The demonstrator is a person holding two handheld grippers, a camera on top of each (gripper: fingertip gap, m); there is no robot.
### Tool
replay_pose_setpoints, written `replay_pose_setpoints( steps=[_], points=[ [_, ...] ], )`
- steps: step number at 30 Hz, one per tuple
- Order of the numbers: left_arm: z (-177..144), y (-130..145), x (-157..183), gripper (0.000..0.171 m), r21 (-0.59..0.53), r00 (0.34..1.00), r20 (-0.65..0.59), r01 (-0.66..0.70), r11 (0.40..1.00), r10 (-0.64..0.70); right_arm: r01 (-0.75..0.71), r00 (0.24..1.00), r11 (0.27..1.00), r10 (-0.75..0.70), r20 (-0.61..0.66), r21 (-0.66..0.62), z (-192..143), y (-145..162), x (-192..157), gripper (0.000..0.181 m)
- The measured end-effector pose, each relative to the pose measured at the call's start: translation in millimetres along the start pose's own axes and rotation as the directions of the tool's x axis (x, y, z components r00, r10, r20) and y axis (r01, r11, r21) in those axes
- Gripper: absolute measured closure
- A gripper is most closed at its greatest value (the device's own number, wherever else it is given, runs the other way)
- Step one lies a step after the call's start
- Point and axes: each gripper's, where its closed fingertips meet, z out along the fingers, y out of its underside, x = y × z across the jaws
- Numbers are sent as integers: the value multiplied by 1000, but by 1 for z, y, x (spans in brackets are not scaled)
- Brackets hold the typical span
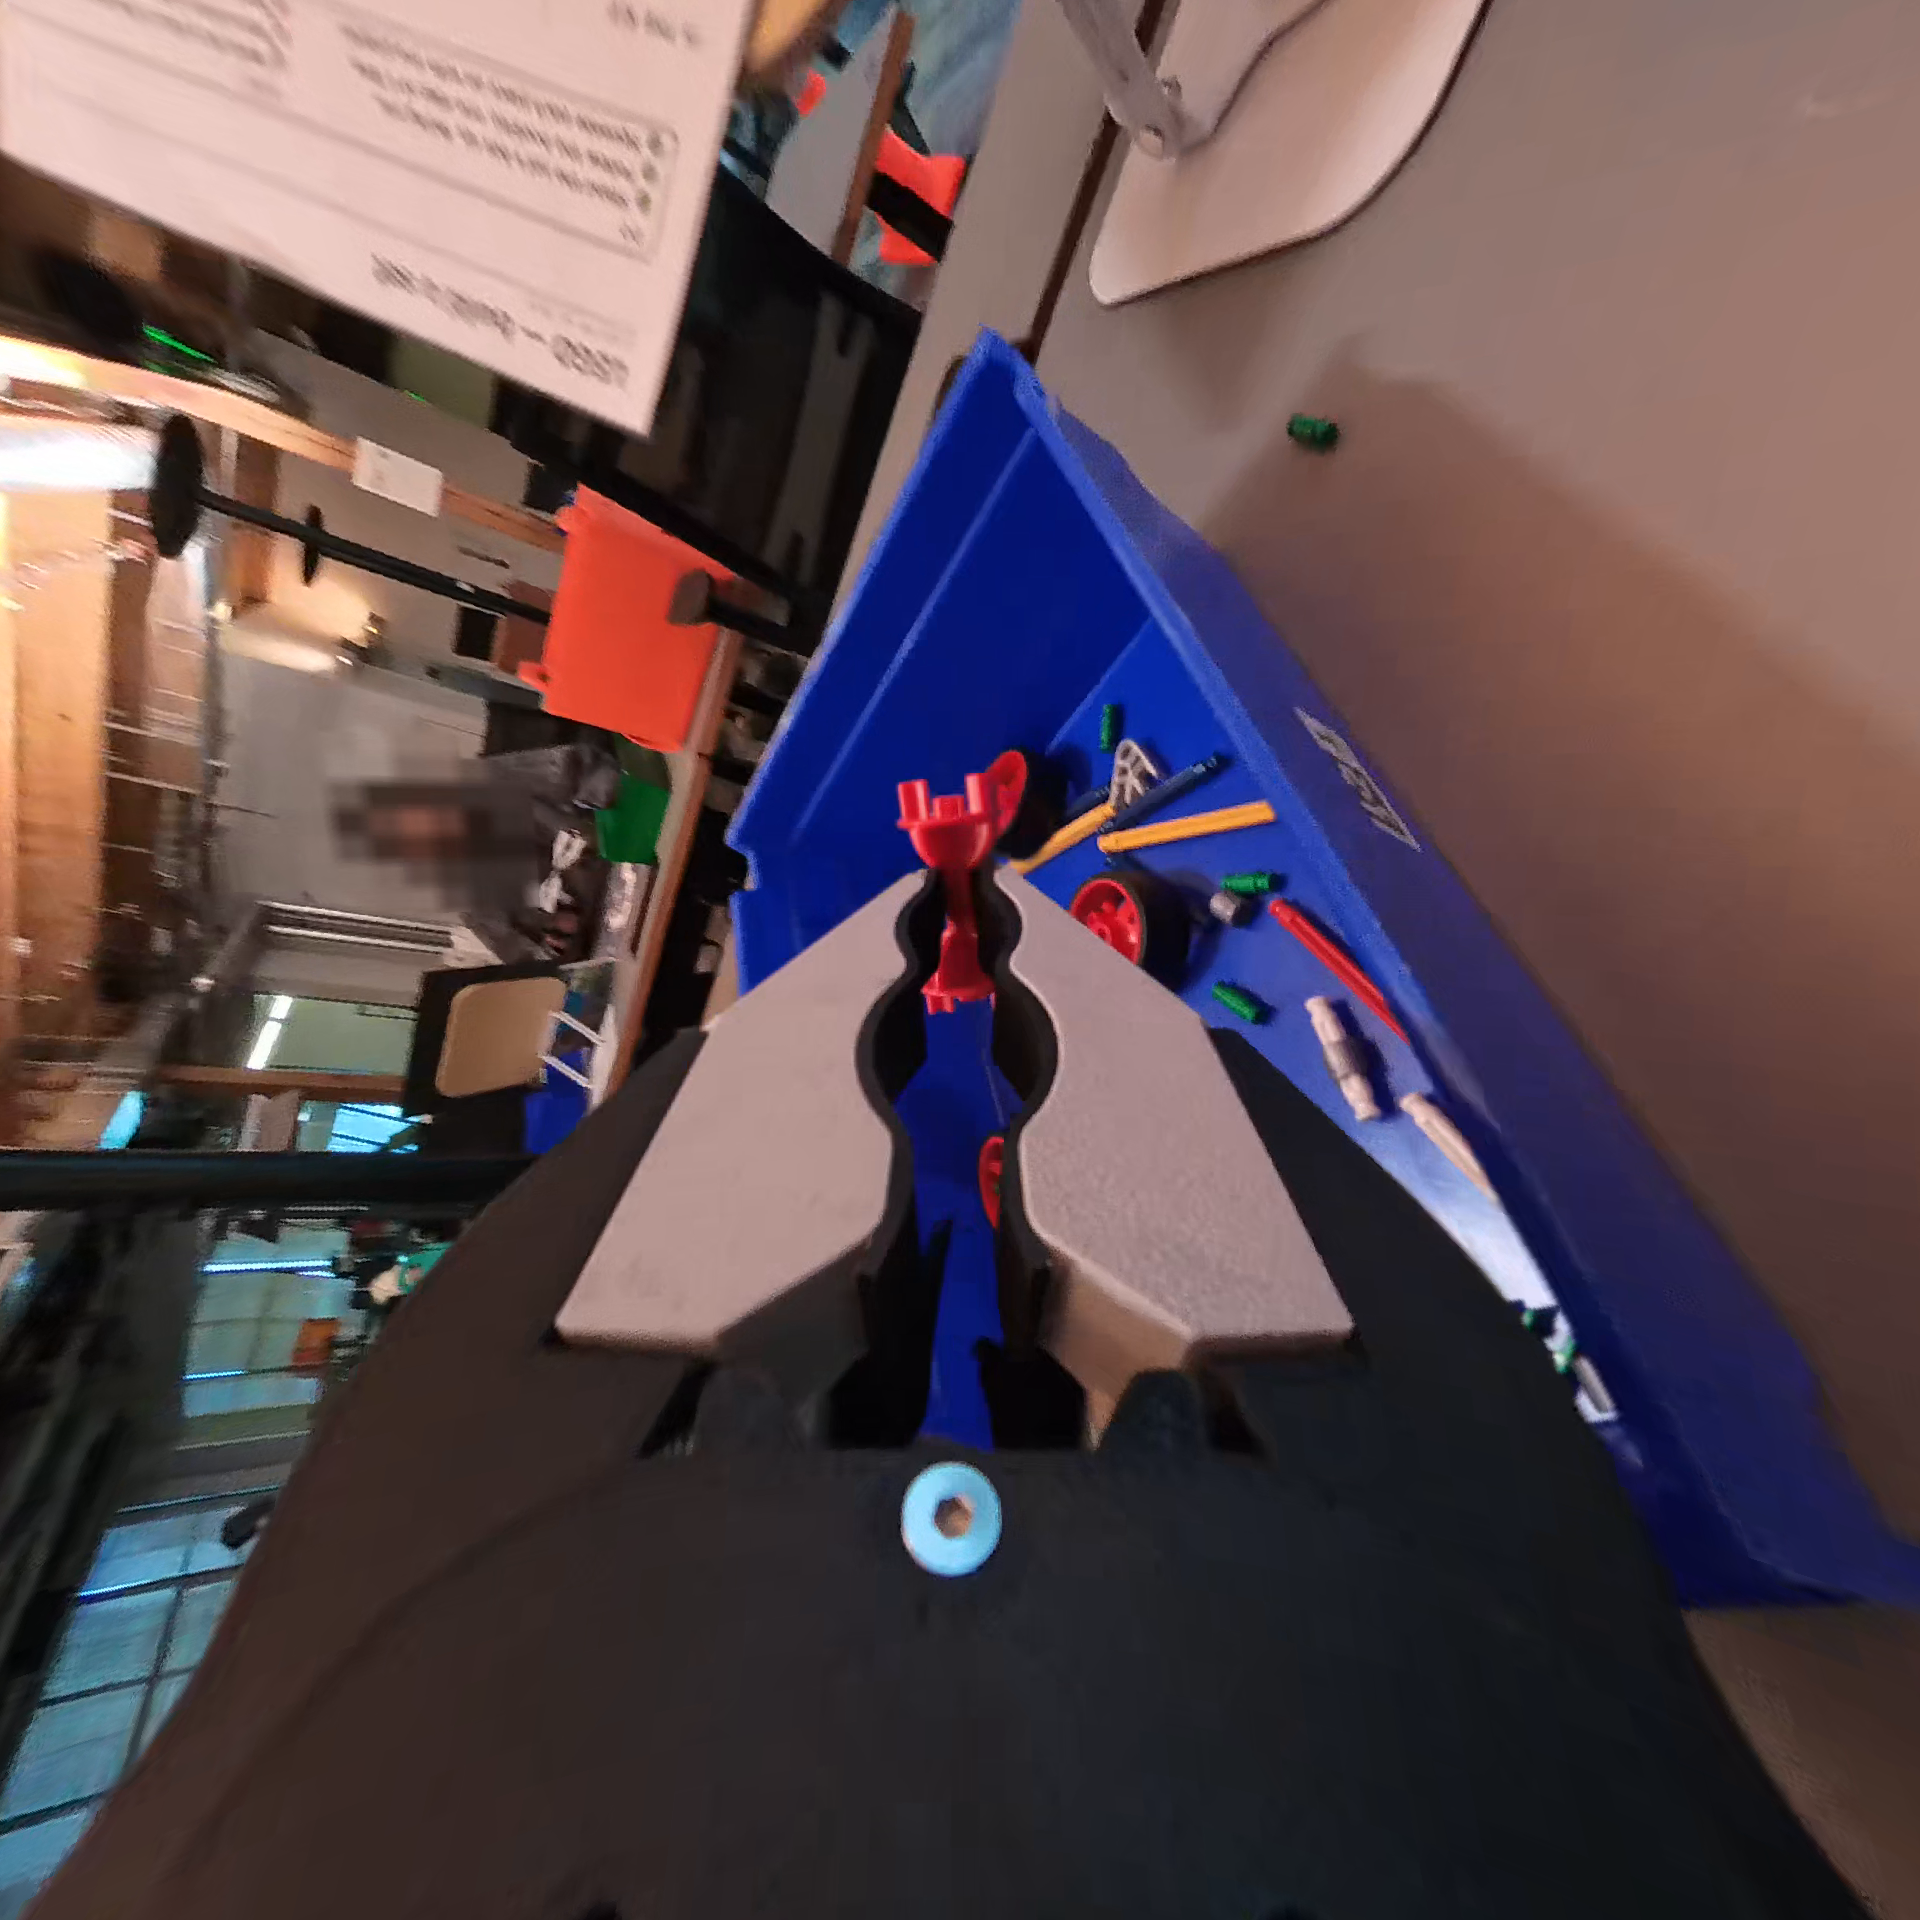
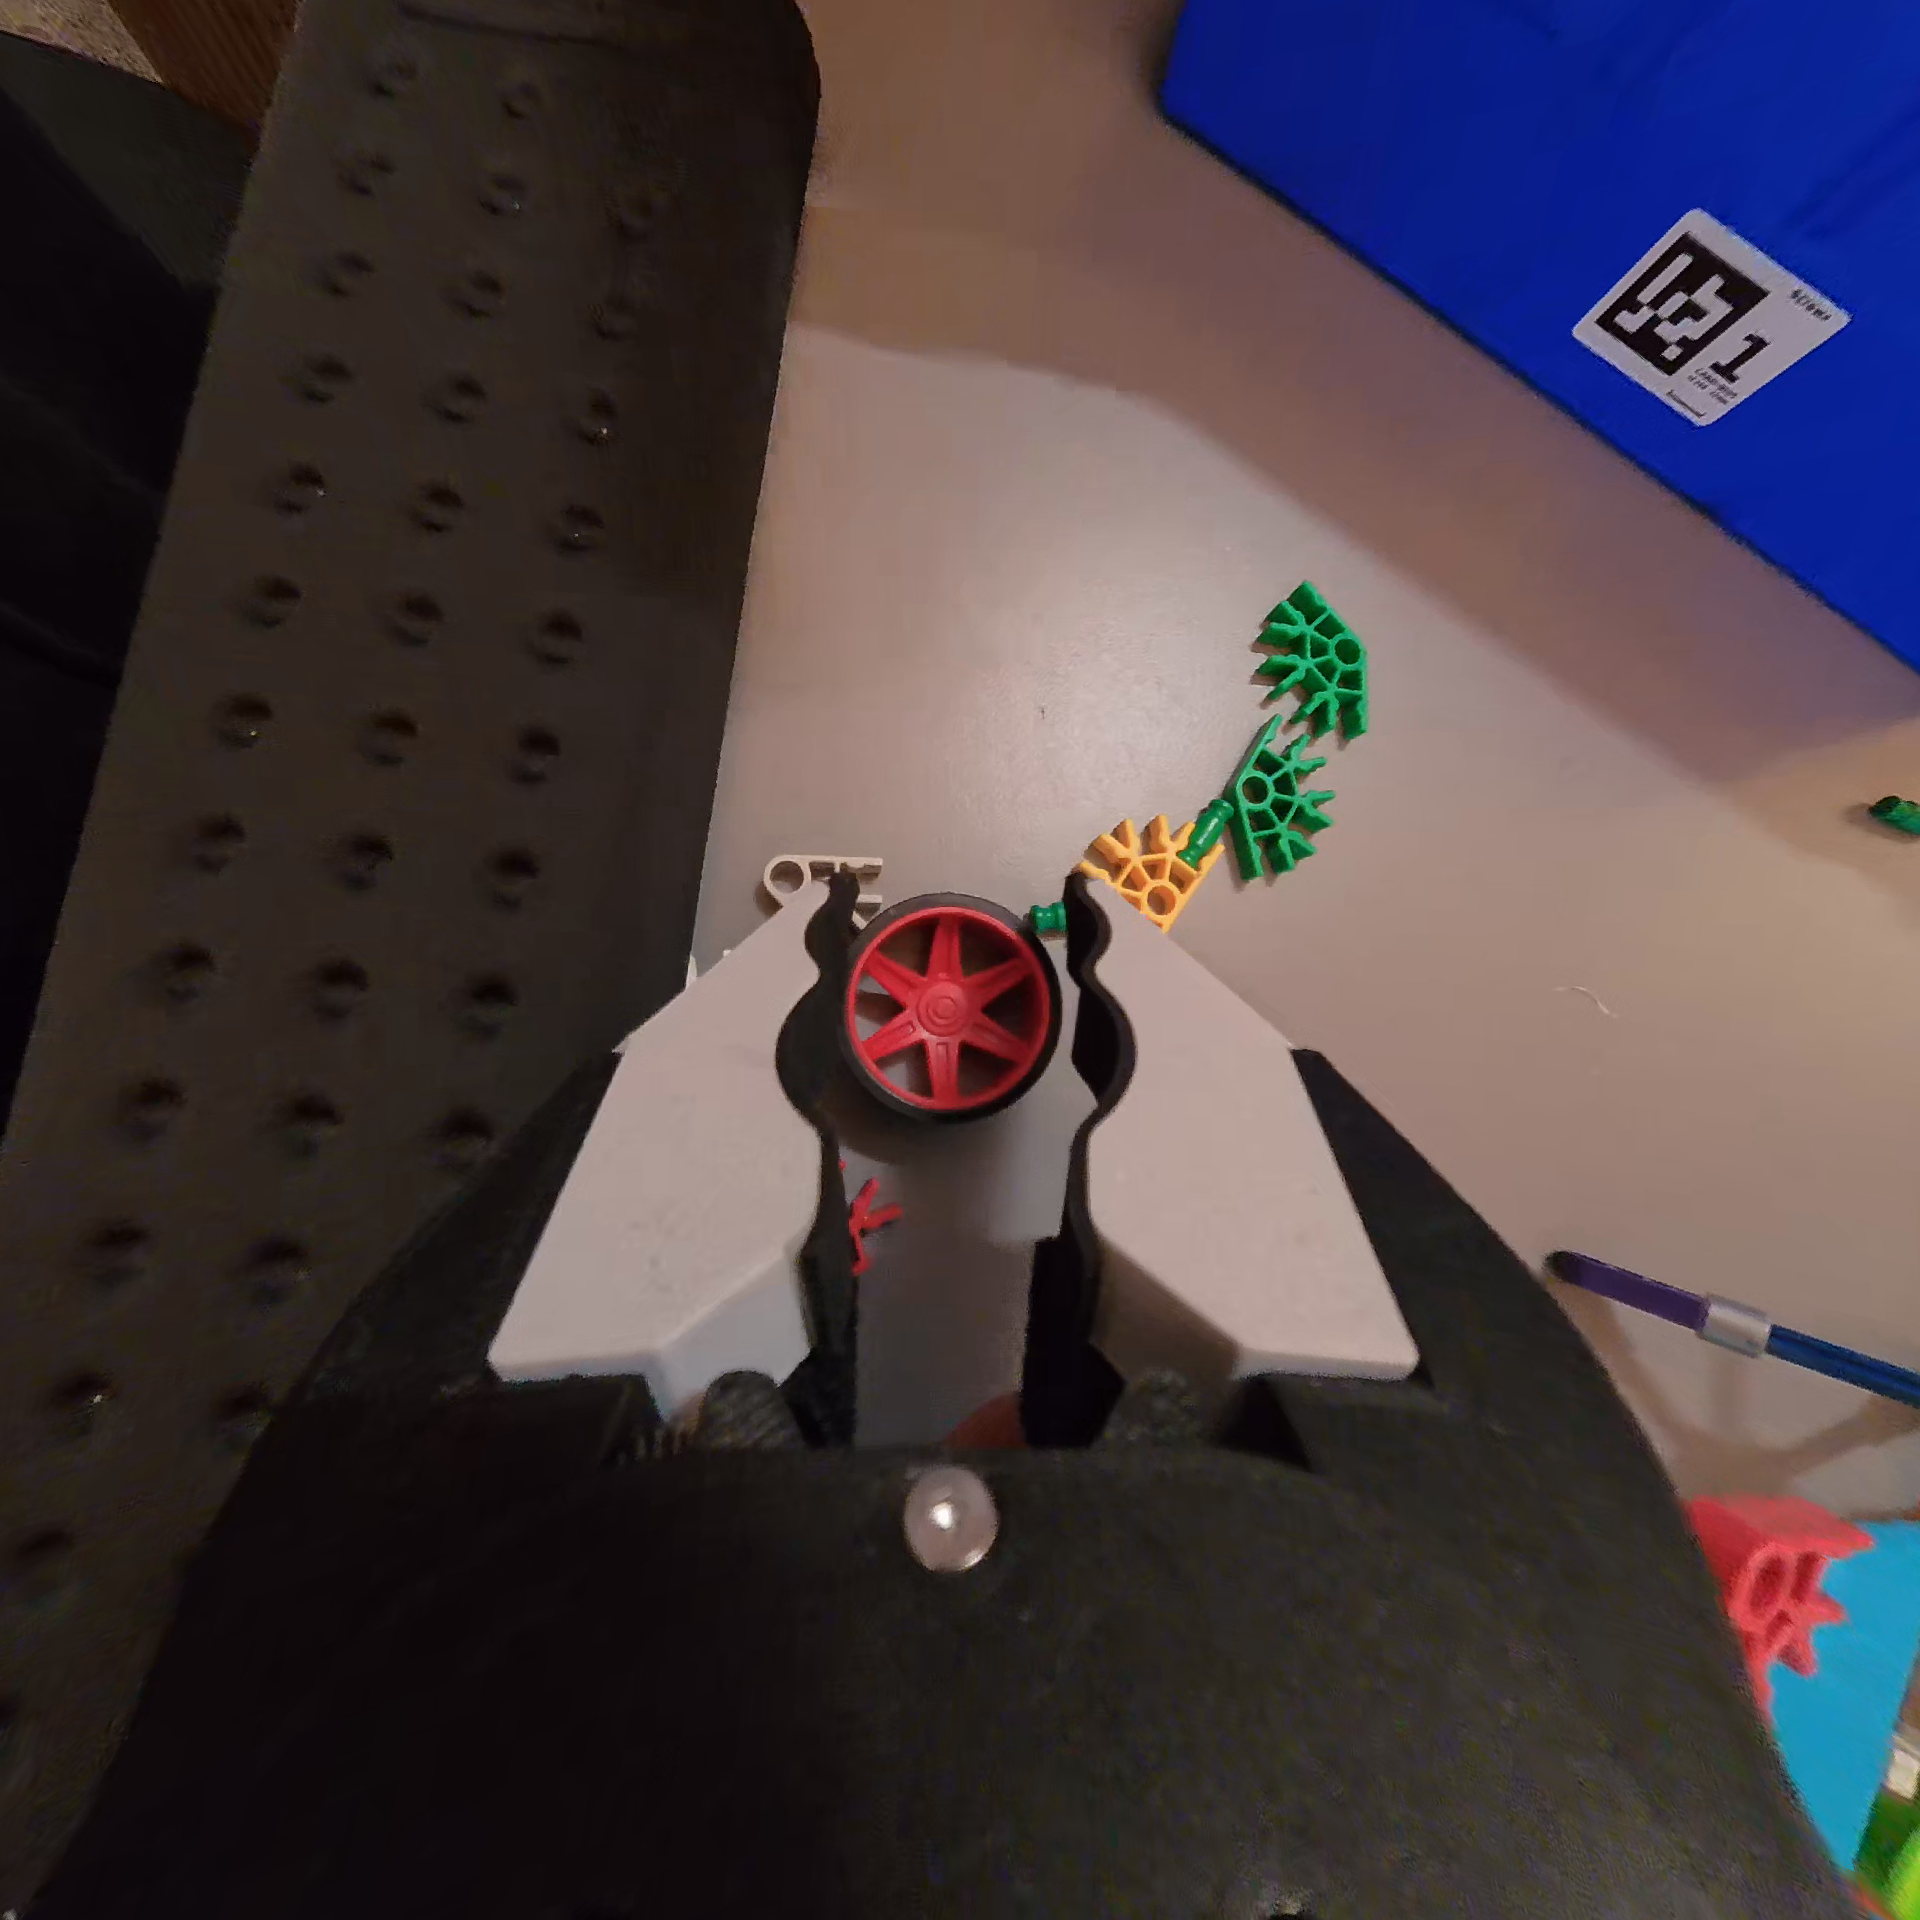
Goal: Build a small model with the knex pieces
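Observation:
My left gripper [image 1: 961, 878] is shut on a small red connector piece [image 1: 951, 821], which sticks out past the fingertips. It hangs above a blue bin [image 1: 1039, 582] holding loose parts: a red-hubbed wheel [image 1: 1127, 920], a yellow rod [image 1: 1184, 828], a red rod [image 1: 1335, 966] and small green pieces. My right gripper [image 2: 958, 886] is shut on a wheel [image 2: 945, 1003] with a red spoked hub and black tyre, held above the table [image 2: 1039, 623]. Beyond its tips lie a grey connector [image 2: 805, 875], a yellow connector [image 2: 1148, 873] and two green connectors [image 2: 1273, 805].
A black perforated board [image 2: 416, 623] stands close on the left of the right gripper. The blue bin [image 2: 1558, 156] with a white tag is at the upper right. A purple and blue rod [image 2: 1714, 1325] and a red connector [image 2: 1777, 1600] lie at the right. A paper sheet [image 1: 364, 156] hangs upper left. The grippers' ends are close to 25 cm from one another.

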Motion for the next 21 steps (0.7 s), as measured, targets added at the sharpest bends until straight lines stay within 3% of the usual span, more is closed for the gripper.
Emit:
replay_pose_setpoints(
  steps=[6, 12, 17, 21],
  points=[
    [-35, -67, -7, 168, 171, 998, 62, 0, 985, -10, 90, 989, 996, -86, -118, 28, -8, -17, 3, 142],
    [-34, -136, 40, 168, 293, 1000, -18, -14, 956, 20, 217, 949, 976, -211, -233, 1, -8, -21, -1, 143],
    [-16, -168, 76, 168, 343, 996, -92, 24, 939, 8, 242, 941, 970, -234, -243, 2, -8, -15, -5, 144],
    [3, -169, 90, 168, 328, 996, -87, 39, 944, -11, 236, 941, 971, -220, -258, 32, -13, -15, -1, 145]
  ],
)
